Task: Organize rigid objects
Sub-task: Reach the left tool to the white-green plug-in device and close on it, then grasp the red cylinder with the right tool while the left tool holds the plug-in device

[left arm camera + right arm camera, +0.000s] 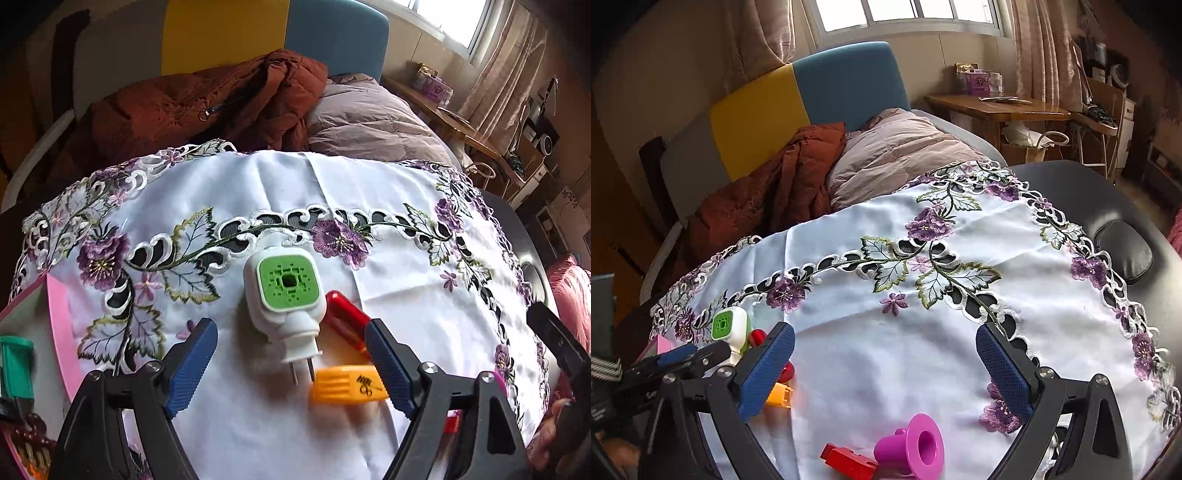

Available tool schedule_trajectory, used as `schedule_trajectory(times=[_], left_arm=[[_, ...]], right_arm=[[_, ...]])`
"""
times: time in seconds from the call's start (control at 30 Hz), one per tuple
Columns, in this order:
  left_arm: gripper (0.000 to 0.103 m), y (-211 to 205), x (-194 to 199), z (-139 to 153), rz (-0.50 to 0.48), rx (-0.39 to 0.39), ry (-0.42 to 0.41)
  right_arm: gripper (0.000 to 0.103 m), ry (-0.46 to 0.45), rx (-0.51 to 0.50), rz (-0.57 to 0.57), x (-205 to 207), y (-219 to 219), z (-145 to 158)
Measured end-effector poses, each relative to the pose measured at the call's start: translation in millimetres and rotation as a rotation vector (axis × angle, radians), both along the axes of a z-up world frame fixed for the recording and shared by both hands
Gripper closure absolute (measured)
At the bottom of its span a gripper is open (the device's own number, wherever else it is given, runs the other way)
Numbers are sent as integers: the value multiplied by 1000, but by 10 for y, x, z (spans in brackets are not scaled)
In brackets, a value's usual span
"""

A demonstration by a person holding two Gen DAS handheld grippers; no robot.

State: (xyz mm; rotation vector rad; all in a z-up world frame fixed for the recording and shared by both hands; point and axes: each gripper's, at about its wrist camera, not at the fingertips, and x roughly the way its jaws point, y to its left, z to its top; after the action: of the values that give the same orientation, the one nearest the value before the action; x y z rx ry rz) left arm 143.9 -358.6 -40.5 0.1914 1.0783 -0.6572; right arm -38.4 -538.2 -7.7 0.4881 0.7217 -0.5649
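White plastic plug-in, embroidered satin tablecloth

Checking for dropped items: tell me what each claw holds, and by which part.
Nothing is held. The left claw stands open around the white plastic plug-in with green face, not touching; the right claw is open over bare cloth.

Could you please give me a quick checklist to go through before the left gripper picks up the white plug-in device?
1. Left gripper open: ok.
2. White plug-in device between the fingers: ok, pads not touching it.
3. Neighbours clear: not ok, orange piece and red piece lie close by.
4. Right gripper open, holding nothing: ok.
5. Embroidered cloth flat under the device: ok.
6. Room in the pink box: cannot tell.
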Motion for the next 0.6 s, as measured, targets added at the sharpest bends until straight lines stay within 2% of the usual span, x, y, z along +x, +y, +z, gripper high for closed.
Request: schedule_trajectory(times=[0.17,0.23,0.27,0.3,0.4,0.5,0.6], left_arm=[[18,-143,280,-226,49,24,48],[20,-107,402,-329,81,-16,105],[31,-64,432,-328,101,-34,108],[49,-37,432,-311,105,-36,101],[50,81,379,-301,87,-44,104],[50,206,218,-284,60,-23,70],[50,340,8,-268,43,-29,77]], right_arm=[[3,-5,9,5,1,-5,-2],[3,-4,13,8,6,-12,-9],[3,-1,12,7,10,-12,-16],[3,2,11,7,12,-12,-21],[3,8,18,19,35,-10,-41],[3,21,11,36,62,21,-60],[3,41,5,56,94,51,-92]])
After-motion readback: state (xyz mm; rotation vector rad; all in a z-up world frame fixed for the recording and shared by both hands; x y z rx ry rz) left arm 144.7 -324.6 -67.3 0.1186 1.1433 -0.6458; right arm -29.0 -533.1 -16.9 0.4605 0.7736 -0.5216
